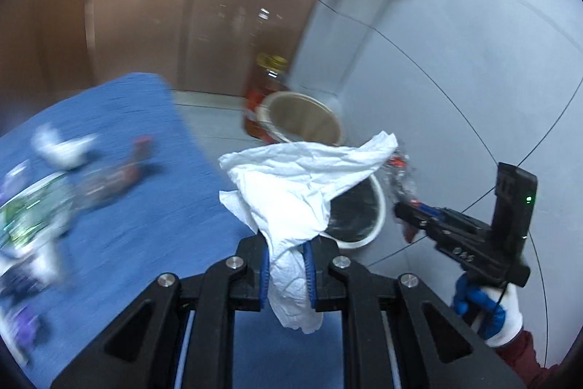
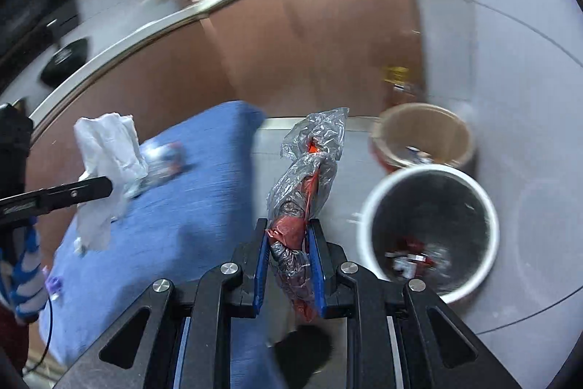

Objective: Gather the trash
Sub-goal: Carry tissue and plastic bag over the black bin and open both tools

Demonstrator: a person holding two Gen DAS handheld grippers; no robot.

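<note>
My left gripper (image 1: 288, 254) is shut on a crumpled white paper towel (image 1: 302, 185), held above the edge of the blue cloth near the bins. It also shows in the right wrist view (image 2: 105, 148). My right gripper (image 2: 289, 239) is shut on a clear plastic wrapper with red inside (image 2: 309, 177); it shows in the left wrist view (image 1: 400, 203) beside the white bin. A white-rimmed bin with a dark liner (image 2: 430, 185) holds some trash. A beige bin (image 2: 422, 130) stands behind it.
The blue cloth (image 1: 145, 206) carries more litter: a white paper scrap (image 1: 58, 144), a dark wrapper (image 1: 120, 174), green and purple packets (image 1: 25, 217). A brown counter front (image 1: 164, 17) stands behind. A bottle (image 1: 269, 75) stands by the beige bin. Grey floor lies right.
</note>
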